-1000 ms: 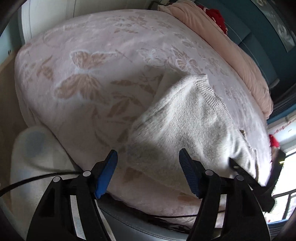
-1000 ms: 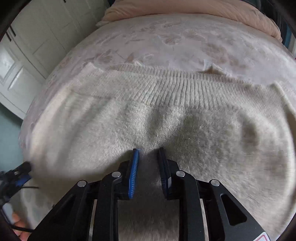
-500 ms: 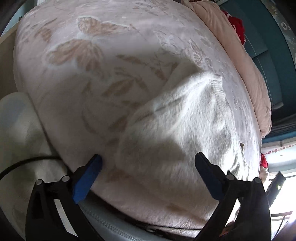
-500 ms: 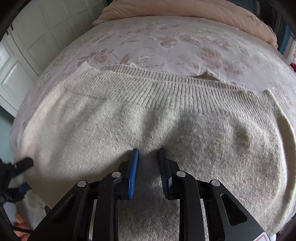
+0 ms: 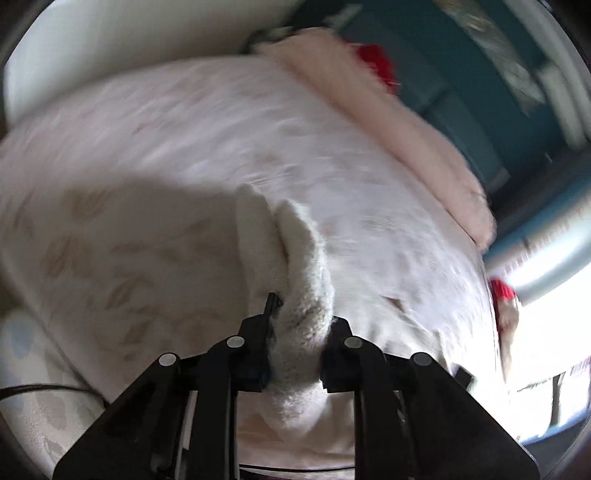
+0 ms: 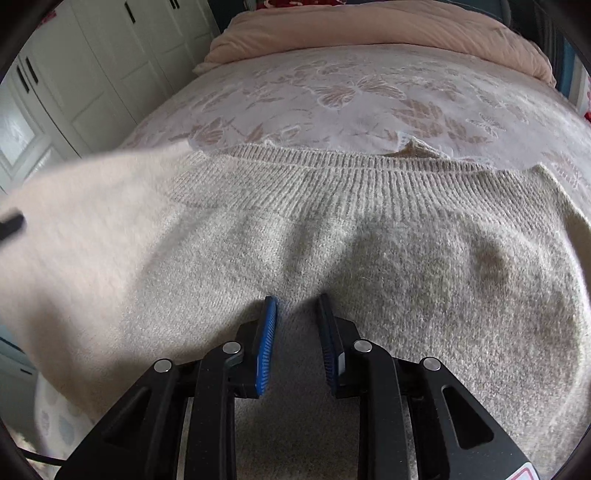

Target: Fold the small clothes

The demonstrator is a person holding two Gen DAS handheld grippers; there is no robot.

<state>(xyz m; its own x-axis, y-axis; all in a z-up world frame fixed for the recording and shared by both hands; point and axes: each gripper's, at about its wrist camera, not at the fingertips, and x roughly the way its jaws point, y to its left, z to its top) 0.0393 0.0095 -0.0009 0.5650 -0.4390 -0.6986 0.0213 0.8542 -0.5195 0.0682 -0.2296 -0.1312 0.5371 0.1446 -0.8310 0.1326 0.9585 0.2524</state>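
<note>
A cream knitted sweater (image 6: pixel 369 258) lies on the bed with its ribbed hem (image 6: pixel 351 177) across the middle of the right wrist view. My right gripper (image 6: pixel 297 306) is shut on a fold of the sweater's near edge, pressing it onto the bed. My left gripper (image 5: pixel 295 325) is shut on the sweater's left side (image 5: pixel 295 266) and holds it raised in a bunched ridge. That lifted part shows blurred at the left of the right wrist view (image 6: pixel 85 236).
The bed has a pale pink cover with butterfly print (image 6: pixel 369 96) and a peach duvet (image 6: pixel 369 29) at its far end. White wardrobe doors (image 6: pixel 92 74) stand left. A teal wall (image 5: pixel 461 74) and a bright window (image 5: pixel 546 332) are right.
My left gripper went from wide open beside the sweater to shut on its left side and lifted it. My right gripper stayed clamped in place.
</note>
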